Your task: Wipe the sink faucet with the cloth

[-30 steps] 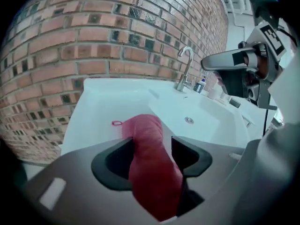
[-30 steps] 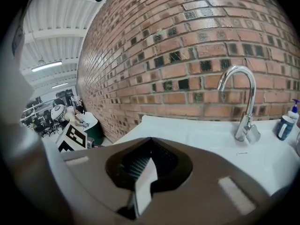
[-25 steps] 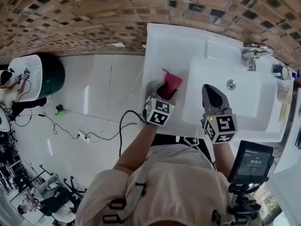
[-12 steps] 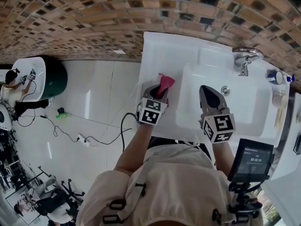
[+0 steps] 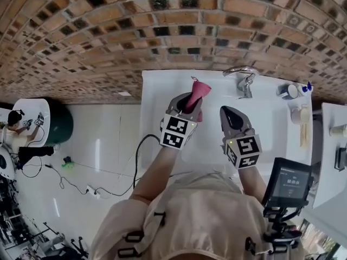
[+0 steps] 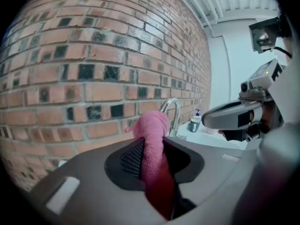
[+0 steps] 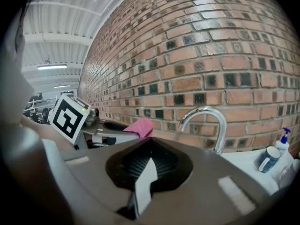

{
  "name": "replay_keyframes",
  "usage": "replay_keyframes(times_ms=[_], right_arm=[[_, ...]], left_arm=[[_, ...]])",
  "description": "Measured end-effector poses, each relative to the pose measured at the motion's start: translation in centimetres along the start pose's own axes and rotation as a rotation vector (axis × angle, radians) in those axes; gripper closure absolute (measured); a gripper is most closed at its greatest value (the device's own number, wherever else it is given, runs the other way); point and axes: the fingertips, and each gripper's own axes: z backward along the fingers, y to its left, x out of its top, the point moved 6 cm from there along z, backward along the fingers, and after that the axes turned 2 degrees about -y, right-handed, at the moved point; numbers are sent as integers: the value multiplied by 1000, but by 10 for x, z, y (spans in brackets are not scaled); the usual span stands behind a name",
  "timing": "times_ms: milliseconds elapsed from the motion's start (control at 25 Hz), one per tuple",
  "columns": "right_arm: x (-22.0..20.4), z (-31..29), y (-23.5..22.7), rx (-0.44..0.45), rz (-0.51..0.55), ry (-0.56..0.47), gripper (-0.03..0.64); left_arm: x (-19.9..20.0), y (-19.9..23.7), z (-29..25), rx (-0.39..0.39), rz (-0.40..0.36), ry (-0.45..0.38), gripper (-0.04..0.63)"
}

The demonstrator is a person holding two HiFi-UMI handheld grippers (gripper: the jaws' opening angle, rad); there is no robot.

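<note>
Left gripper point(image 5: 191, 98) clenches pink cloth point(image 5: 198, 88) over white sink point(image 5: 154, 99), near chrome faucet point(image 5: 242, 75) but not touching it. Right gripper point(image 5: 226, 112) is closed & empty alongside. Best approach, by the look: bring cloth tip onto spout w/ light pressure, follow the curve, keep right gripper clear. Count: 1 cloth, 1 faucet, 2 grippers, 1 pump bottle point(image 7: 270, 157).

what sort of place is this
Looks like a washroom: a white sink with a chrome faucet against a brick wall, a soap bottle nearby, and a tiled floor.
</note>
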Motion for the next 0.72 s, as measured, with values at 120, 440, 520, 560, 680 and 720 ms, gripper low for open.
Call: replay_keyframes(times_ms=[120, 440, 520, 560, 680, 720], right_arm=[[10, 14, -20, -24, 9, -23, 629], [30, 39, -63, -82, 9, -64, 629], [32, 41, -68, -87, 9, -71, 629], [31, 43, -70, -89, 7, -70, 629], [24, 46, -79, -96, -6, -56, 629], [21, 46, -82, -97, -12, -50, 629]], left_arm=[[35, -22, -28, -40, -51, -45, 488], [126, -66, -95, -120, -141, -134, 488], [131, -72, -109, -132, -152, -116, 488], [130, -74, -115, -132, -158, -105, 488], [125, -74, -122, -111, -160, -104, 486], [124, -72, -122, -99, -154, -111, 486]])
